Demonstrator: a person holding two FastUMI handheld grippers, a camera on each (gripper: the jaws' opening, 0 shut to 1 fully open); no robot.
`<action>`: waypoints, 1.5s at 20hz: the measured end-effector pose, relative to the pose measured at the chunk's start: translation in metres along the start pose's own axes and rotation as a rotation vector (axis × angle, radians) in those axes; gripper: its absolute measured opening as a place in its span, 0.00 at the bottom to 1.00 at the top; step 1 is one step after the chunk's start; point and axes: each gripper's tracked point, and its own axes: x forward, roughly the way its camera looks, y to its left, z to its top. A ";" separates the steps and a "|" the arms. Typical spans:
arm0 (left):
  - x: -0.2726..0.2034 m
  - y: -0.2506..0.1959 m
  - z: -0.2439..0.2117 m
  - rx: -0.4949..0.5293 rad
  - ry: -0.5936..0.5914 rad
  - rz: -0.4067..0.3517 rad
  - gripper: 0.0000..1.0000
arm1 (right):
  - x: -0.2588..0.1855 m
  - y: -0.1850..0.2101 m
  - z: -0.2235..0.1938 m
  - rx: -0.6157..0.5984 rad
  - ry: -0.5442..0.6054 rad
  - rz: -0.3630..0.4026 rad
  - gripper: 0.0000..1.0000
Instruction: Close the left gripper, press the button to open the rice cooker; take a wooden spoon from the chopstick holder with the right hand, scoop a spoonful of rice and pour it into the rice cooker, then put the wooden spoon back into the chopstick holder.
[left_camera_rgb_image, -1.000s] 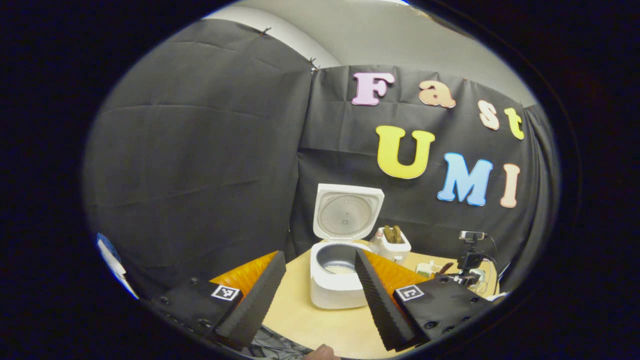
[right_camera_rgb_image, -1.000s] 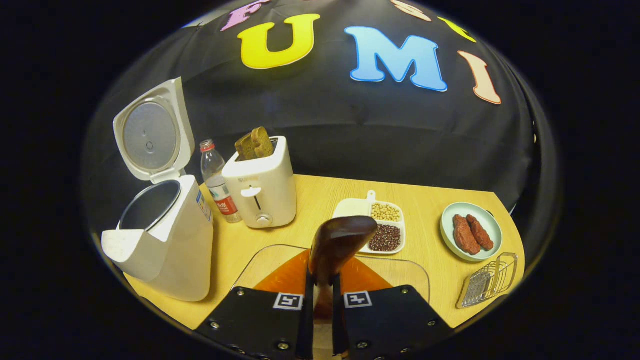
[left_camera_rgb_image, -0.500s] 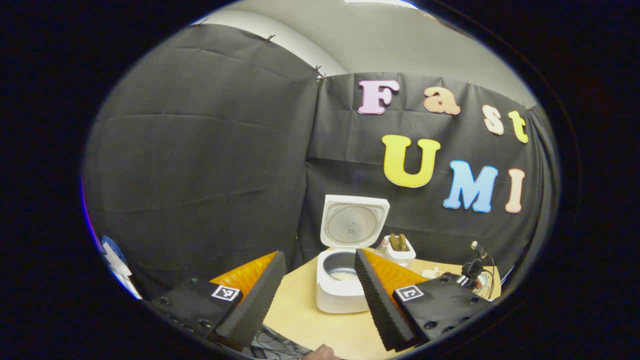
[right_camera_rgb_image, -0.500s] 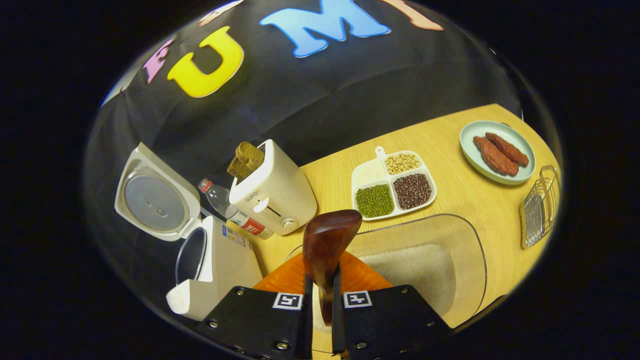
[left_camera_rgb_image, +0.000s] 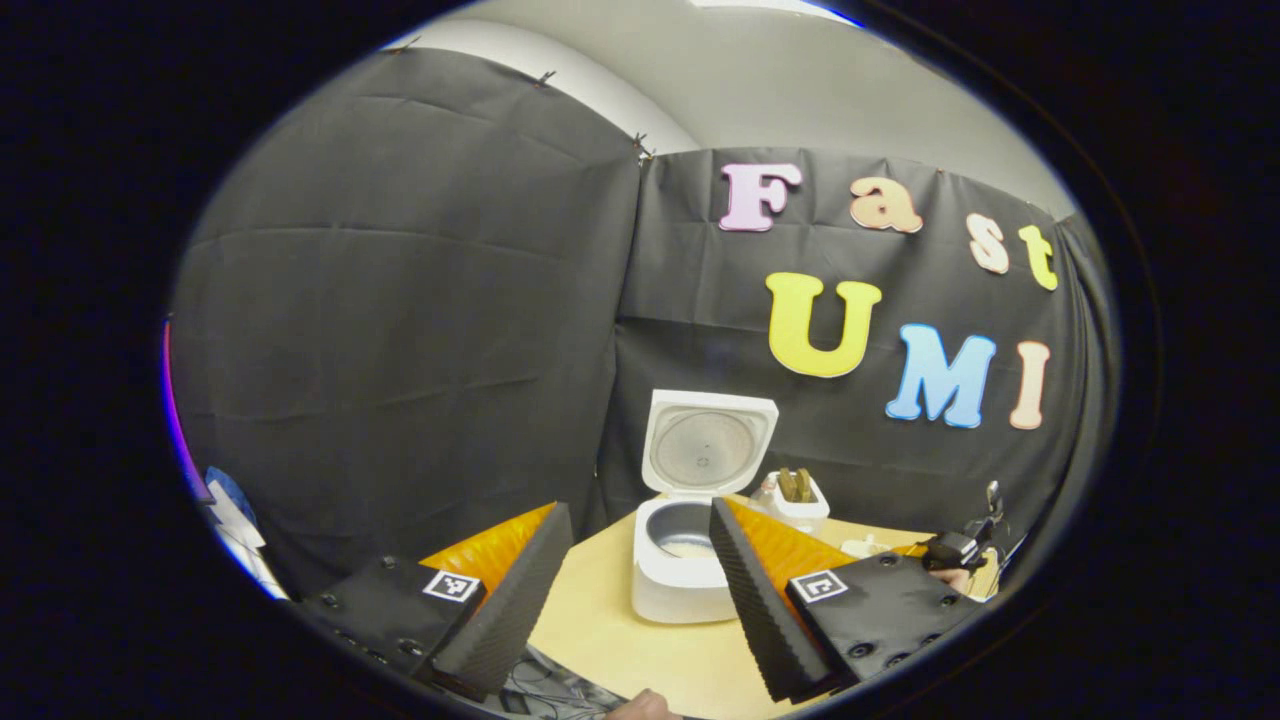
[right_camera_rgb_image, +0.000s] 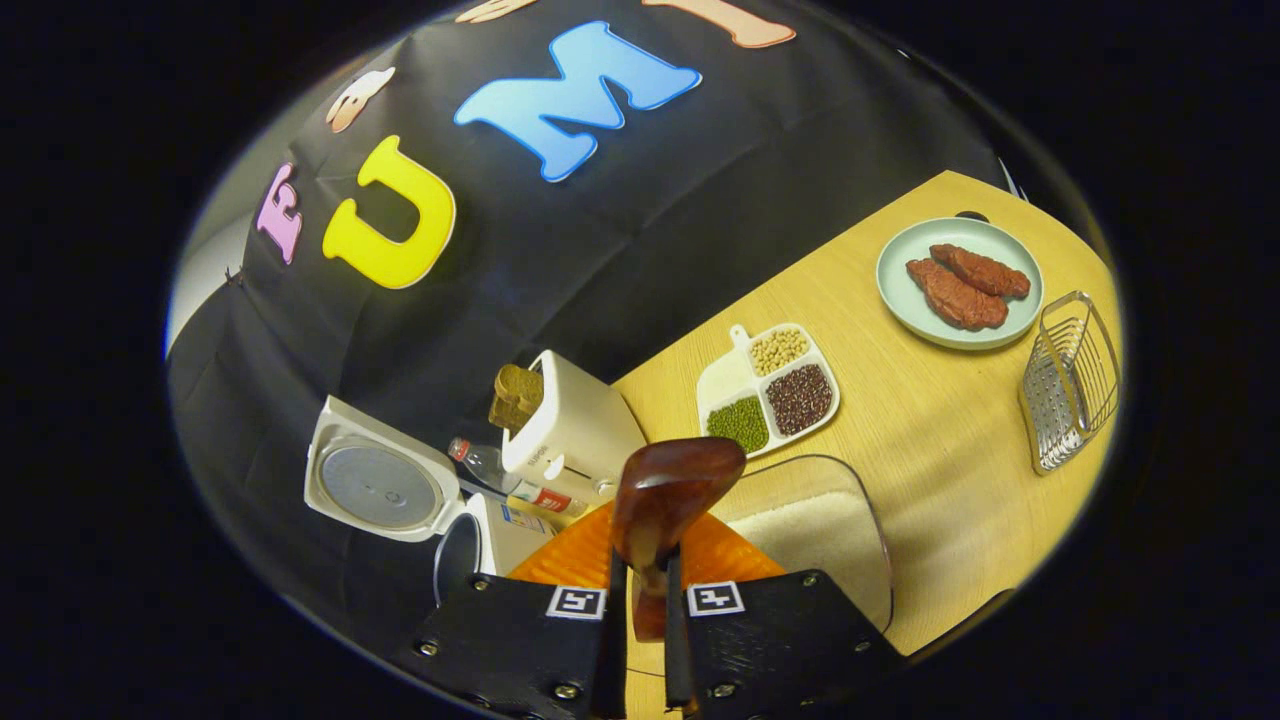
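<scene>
The right gripper fingers pinch the dark brown wooden spoon over the clear rice tub, right of the lid-up white rice cooker. The left gripper fingers are spread, near the pale wooden desk.

Toaster beside rice cooker (lid up)

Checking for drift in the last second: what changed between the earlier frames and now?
The right hand-held gripper rolled, swinging from the white rice cooker toward the clear rice container. It stays shut on the dark wooden spoon. Left hand-held gripper stays open; cooker lid stays up.
</scene>
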 end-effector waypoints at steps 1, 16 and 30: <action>-0.001 0.001 0.001 0.005 -0.003 -0.003 0.93 | -0.003 -0.001 0.008 0.024 -0.014 0.009 0.15; -0.016 0.010 0.017 0.023 -0.032 -0.017 0.98 | -0.047 0.119 0.033 0.117 -0.071 0.231 0.15; -0.007 0.086 0.004 -0.060 -0.027 0.088 0.93 | 0.073 0.306 -0.106 -0.287 0.066 0.323 0.15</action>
